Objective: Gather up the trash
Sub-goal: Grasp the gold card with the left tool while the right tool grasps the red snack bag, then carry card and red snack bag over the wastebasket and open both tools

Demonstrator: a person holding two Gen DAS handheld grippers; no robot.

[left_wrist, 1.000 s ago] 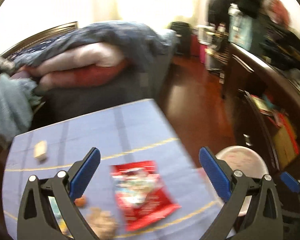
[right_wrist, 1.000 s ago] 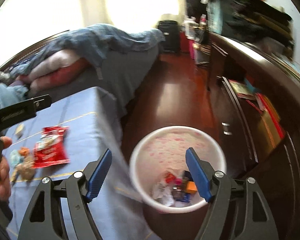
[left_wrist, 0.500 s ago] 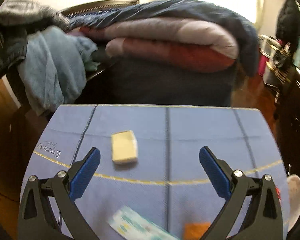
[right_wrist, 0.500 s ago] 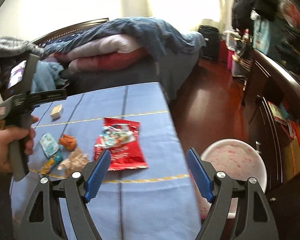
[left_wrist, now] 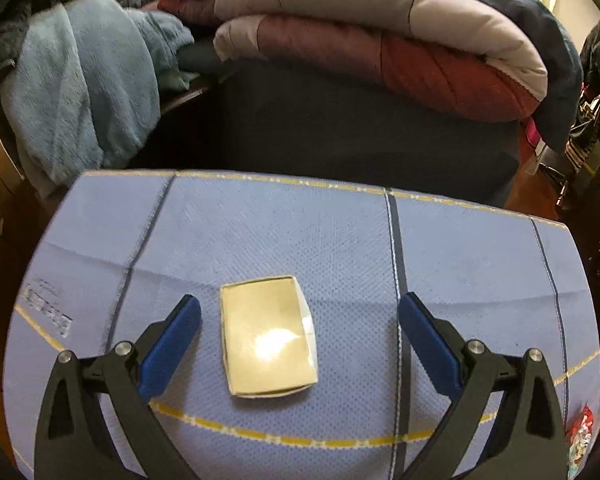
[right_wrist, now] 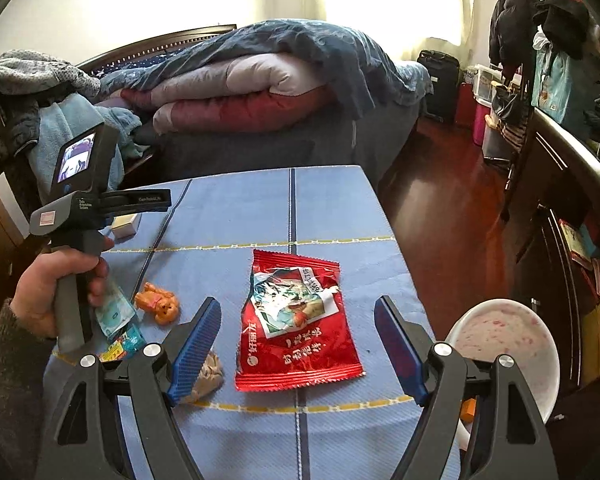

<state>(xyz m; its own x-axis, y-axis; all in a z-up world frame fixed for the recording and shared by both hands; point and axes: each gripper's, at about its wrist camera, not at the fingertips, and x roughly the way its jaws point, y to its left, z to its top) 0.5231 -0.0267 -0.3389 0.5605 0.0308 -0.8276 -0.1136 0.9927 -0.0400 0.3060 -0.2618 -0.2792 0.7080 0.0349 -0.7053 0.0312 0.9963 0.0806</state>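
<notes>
Pale-yellow glossy box (left_wrist: 267,338) lies flat between the left gripper (left_wrist: 299,330)'s spread jaws; right gripper (right_wrist: 298,338) likewise spread.

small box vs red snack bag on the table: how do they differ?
Look: the small box is plain pale yellow with white edges; the red snack bag is glossy red with printed pictures and white text.
Shape: the box is a rigid block standing up off the blue tablecloth; the bag lies flat and crinkled.
Position: the box lies between the left hand-held gripper fingers; the bag between the right hand-held gripper fingers.
Shared: neither is gripped.
</notes>
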